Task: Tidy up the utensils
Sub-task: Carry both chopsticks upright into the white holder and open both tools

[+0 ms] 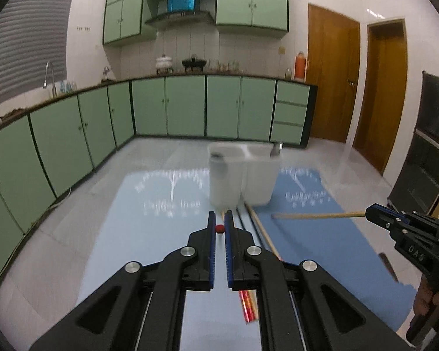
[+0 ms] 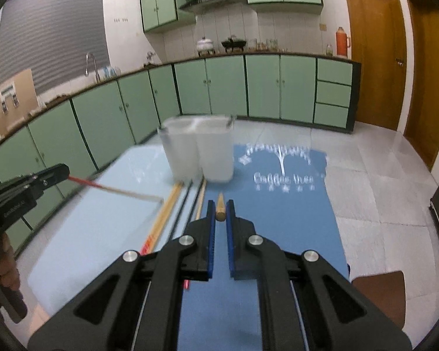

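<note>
In the left wrist view, the left gripper [image 1: 219, 223] is seen from behind, with its jaws clamped on a thin stick with a red end [image 1: 219, 228]. The red end is seen between the blue pads [image 1: 210, 251]. More chopsticks [image 1: 259, 228] are laid on the surface [image 1: 38, 263], just past the jaws, on a light blue mat [image 1: 137, 234] and a dark blue mat [image 1: 322, 251] set side by side. Behind them a white holder with two cups [image 1: 243, 172] is stood, blurred. Something grey is stuck out of its right cup. At the right, the right gripper [image 1: 368, 213] is held up by a hand [image 1: 430, 298], and a wooden stick [image 1: 316, 215] is pinched in its jaws and pointed to the left.

In the right wrist view, the right gripper [image 2: 220, 213] is seen from behind, with its jaws closed on the wooden stick [image 2: 220, 209], whose round end is seen between the blue pads [image 2: 210, 234]. The loose chopsticks [image 2: 168, 207] are laid to the left of the jaws, pointed at the white holder [image 2: 199, 152]. At the left, the left gripper [image 2: 64, 172] is held by a hand [image 2: 3, 263], and the red-ended stick [image 2: 114, 189] is gripped in its jaws and stretched toward the loose chopsticks. Green cupboards [image 2: 225, 84] are seen along the wall.
</note>
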`<state>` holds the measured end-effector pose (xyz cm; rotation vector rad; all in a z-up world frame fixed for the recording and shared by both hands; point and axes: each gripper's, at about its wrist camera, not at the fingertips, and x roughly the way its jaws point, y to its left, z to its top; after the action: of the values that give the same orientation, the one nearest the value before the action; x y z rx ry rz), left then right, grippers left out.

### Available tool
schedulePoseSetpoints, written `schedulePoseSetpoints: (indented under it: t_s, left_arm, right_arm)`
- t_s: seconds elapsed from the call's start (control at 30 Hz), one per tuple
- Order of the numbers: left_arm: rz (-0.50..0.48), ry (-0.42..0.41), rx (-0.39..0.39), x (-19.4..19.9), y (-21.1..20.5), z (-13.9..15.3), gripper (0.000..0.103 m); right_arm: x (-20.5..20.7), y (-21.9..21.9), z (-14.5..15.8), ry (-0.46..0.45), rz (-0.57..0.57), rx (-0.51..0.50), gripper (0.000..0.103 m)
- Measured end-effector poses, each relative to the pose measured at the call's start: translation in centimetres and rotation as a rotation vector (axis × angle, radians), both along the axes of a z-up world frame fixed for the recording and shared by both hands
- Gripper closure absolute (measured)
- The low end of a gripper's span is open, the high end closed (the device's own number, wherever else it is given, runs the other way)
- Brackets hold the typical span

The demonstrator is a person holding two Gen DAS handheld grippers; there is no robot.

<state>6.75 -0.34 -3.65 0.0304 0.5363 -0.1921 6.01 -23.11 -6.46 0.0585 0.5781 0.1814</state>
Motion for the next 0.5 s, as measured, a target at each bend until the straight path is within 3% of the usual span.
schedulePoseSetpoints:
  t_s: [0.27,0.5]
  left_arm:
    - [-0.043,-0.045,-0.007,2.4,-0.5,2.9,0.097]
    - [-0.06,-0.036,-0.029,3.6,-0.5,3.8,0.097]
  right_arm:
    - [3.6,-1.2,4.6,0.008,0.042,0.085,0.097]
    - [5.3,-0.5,6.9,0.002,0.074,0.037,0.097]
